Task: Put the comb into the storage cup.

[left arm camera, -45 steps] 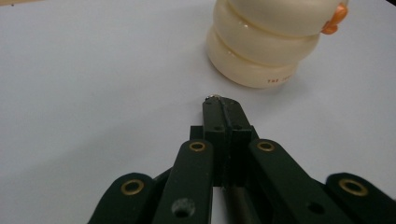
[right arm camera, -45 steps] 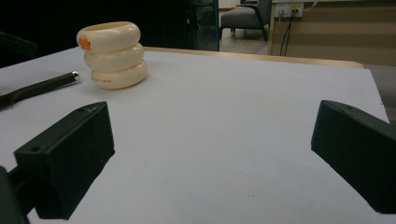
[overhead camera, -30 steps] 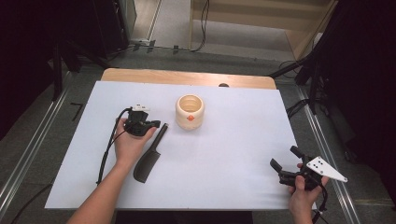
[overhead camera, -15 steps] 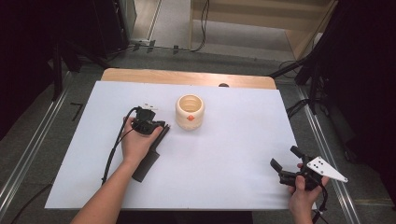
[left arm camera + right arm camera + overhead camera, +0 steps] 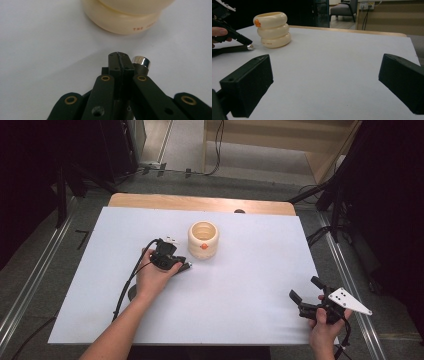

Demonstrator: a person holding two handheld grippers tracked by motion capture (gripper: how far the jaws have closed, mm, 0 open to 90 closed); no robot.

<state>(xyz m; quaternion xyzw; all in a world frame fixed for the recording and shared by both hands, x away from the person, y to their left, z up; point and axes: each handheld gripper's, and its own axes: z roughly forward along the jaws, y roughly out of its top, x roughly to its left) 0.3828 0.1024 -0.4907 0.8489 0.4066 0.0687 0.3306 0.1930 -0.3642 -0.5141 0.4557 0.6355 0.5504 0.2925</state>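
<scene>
High view puts the left gripper [image 5: 183, 265] furthest left, with the hand [image 5: 156, 279] over the white sheet [image 5: 250, 320]. Its jaws are shut tight on each other with nothing between them. In the left gripper view the seam between the tips is plain. The silver cap [image 5: 141, 61] that ends the black brush handle lies just to the right of the tips and a little under them, close beside them but not held. The brush's dark head [image 5: 131, 293] peeks out behind the wrist.

The main risk is that closed jaws cannot take the handle. If they press down or forward as they are, they will likely nudge the cap sideways and roll or skid the brush on the smooth sheet. If they open this close, one jaw may knock the handle away instead of straddling it.

Ahead of the tips and near them stands the cream ringed pot [image 5: 203, 239]. A shoved handle, or a forward push from the gripper, could bump its base and slide or tip it, since it looks light.

Far to the right, well apart from all of this, the right gripper [image 5: 305, 288] sits with its jaws wide open and empty. It is too far off to steady the pot if it shifts.
</scene>
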